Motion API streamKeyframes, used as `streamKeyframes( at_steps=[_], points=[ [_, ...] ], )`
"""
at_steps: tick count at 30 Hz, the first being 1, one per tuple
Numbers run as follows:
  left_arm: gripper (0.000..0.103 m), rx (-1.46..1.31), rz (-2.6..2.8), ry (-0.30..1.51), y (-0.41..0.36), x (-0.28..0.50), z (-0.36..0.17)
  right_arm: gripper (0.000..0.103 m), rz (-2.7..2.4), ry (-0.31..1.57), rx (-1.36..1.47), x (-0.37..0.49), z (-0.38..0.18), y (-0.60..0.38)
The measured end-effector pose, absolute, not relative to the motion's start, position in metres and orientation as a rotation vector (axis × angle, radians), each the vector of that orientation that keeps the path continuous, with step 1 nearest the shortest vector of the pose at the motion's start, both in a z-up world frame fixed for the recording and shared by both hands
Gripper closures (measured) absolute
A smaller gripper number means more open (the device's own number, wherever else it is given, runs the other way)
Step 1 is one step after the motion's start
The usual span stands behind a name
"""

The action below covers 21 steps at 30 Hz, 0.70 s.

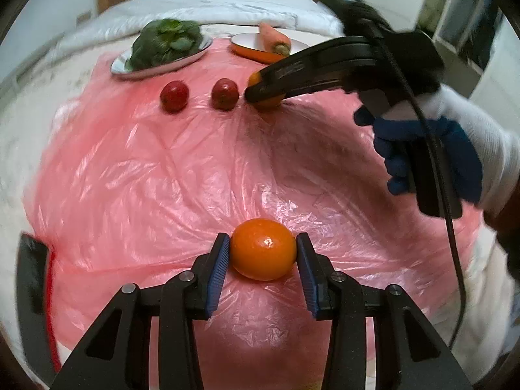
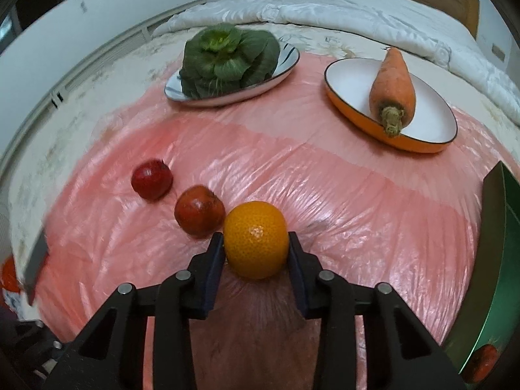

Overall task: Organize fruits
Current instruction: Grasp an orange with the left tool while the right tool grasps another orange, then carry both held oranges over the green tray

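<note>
Between L jaws: near orange [image 1: 263, 248], sitting on pink plastic sheet [image 1: 146, 178], dead ahead of left gripper [image 1: 263, 253]; blue pads touch both flanks, so gripping it.
L axis: fruit near round, no long axis; jaws span it side to side.
Between R jaws: far orange [image 2: 256, 240], right gripper [image 2: 256, 250] clamped on it, pads on both sides.
R neighbour: closer red fruit [image 2: 199, 211] just beside far orange on its left, maybe touching, can't tell; further red fruit [image 2: 151, 179] next along the row.
Nearer hand: each orange already has its own gripper; gloved hand [image 1: 432, 149] works the R tool.
Room: open sheet between the two oranges.
Far edge: greens plate [image 2: 286, 68] and carrot dish [image 2: 432, 144], well apart from fruit row.
</note>
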State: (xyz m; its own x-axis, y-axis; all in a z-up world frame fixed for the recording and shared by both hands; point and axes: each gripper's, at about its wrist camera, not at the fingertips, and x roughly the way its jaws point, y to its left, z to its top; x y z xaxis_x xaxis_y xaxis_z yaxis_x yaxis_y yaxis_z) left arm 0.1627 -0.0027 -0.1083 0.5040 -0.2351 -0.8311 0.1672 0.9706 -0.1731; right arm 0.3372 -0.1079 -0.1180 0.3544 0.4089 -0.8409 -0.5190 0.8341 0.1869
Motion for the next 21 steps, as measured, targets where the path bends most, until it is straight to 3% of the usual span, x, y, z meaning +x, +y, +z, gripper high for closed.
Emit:
streamKeyframes(
  at_steps=[21],
  points=[
    [0.067,-0.183,-0.215,0.937,0.024,0.124,-0.069,0.050,0.552,0.956,-0.008,0.280,-0.045,-0.147]
  ],
)
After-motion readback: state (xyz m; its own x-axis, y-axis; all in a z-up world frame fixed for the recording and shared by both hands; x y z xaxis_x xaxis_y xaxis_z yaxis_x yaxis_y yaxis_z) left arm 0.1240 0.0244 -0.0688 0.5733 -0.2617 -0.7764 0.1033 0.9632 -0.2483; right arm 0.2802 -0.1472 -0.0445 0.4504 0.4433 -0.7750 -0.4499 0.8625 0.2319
